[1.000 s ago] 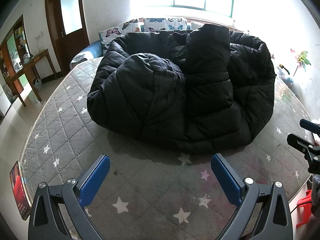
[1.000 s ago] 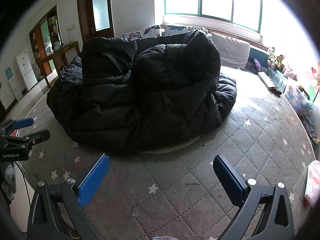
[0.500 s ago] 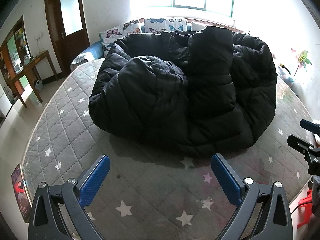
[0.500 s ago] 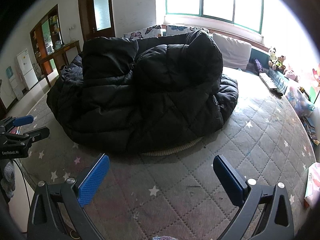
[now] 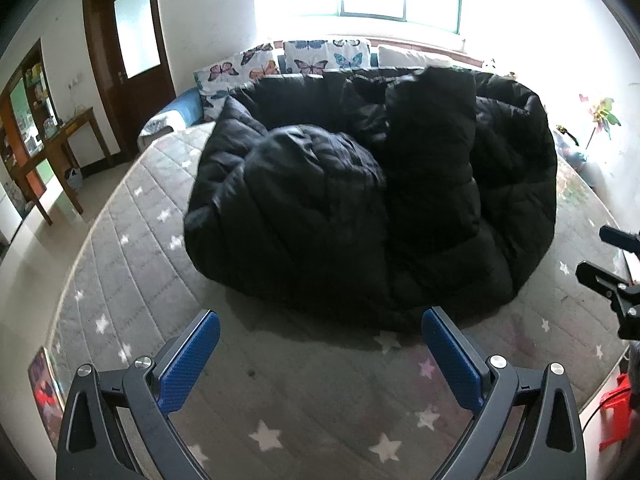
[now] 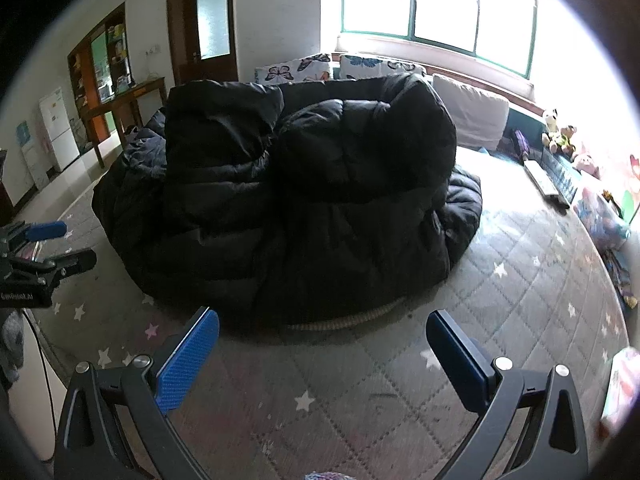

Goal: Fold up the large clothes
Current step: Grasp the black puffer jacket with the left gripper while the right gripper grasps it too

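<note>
A big black quilted down coat lies bunched in a heap on a grey star-patterned mattress, its sleeves folded over the body. My left gripper hovers open over the mattress just short of the coat's near edge, holding nothing. In the right wrist view the same coat fills the middle, and my right gripper stands open in front of its hem, empty as well. Each gripper appears at the side of the other's view: the right gripper and the left gripper.
Butterfly-print pillows and a white pillow line the mattress head under a bright window. Stuffed toys and a keyboard sit along the right side. A wooden table and door stand at left; a red stool is at lower right.
Both views have drifted slightly, so the coat sits a little lower and farther right in the left wrist view. The coat and both open grippers are otherwise unchanged.
</note>
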Demonstrator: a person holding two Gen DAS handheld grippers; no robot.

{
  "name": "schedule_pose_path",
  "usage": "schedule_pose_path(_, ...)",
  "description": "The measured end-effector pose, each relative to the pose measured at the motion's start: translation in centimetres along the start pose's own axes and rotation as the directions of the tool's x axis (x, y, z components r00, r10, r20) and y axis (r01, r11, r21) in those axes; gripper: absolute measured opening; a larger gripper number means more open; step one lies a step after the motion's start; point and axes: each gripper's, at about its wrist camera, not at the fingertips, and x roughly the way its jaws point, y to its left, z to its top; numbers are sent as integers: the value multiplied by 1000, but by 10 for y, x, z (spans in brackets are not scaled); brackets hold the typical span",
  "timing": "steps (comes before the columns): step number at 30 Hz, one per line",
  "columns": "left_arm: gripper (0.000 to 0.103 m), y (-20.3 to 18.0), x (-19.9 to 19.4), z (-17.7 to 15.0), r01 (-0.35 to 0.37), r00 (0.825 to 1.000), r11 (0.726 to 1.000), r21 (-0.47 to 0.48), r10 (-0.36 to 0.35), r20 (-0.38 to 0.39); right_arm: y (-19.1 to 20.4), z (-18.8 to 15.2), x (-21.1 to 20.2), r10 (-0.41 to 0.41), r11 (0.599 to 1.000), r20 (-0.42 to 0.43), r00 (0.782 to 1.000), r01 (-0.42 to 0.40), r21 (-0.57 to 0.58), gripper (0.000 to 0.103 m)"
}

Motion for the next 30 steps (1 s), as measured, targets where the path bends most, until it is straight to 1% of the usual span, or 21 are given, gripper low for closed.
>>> schedule_pose_path(2,103,6,-1,7,-11,1000,1000,13,11,18,0,9,-2,11,1000,16,1000,-11,-25,103)
schedule_pose_path(5,103,15,-2,21,-8,999,1000,20,8,38,-3,24,-2,24,998,37,999,-22,-53,103)
schedule_pose_path(9,103,26,2,43,16,999,999,38,-17,42,-5,43,4,27,993,51,998,-21,-117,103)
schedule_pose_path(11,103,28,5,56,40,998,997,66,-43,45,-6,54,10,8,986,56,998,1,-166,103)
schedule_pose_path(15,103,31,12,83,91,994,991,98,-96,47,-8,82,21,30,971,53,998,-16,-239,103)
schedule_pose_path(17,103,33,18,97,131,990,985,108,-136,35,-6,96,29,41,960,54,998,-24,-280,103)
schedule_pose_path(19,103,35,26,108,156,987,981,118,-159,17,-4,108,36,53,952,53,997,-35,-305,103)
schedule_pose_path(20,103,33,32,115,177,984,974,143,-179,5,-3,116,43,67,946,39,997,-51,-319,103)
schedule_pose_path(22,103,31,40,123,181,983,966,186,-182,-11,-1,127,56,72,938,18,997,-62,-340,103)
schedule_pose_path(23,103,29,44,126,186,982,962,202,-186,-22,1,134,66,84,929,-12,996,-83,-361,103)
schedule_pose_path(24,103,28,49,130,206,979,953,223,-202,-40,3,138,73,84,922,-28,996,-88,-376,103)
schedule_pose_path(25,103,27,52,132,220,976,948,232,-214,-51,4,139,78,84,917,-40,996,-93,-388,103)
schedule_pose_path(26,103,27,57,133,244,970,939,240,-234,-72,6,143,89,98,905,-80,992,-122,-408,103)
schedule_pose_path(27,103,27,62,136,260,966,934,246,-246,-86,6,144,96,100,897,-103,990,-134,-420,103)
schedule_pose_path(28,103,26,65,137,271,962,930,249,-256,-92,5,142,100,94,892,-113,989,-134,-431,103)
schedule_pose_path(30,103,29,76,140,295,955,921,252,-275,-112,7,143,116,105,872,-174,979,-175,-457,103)
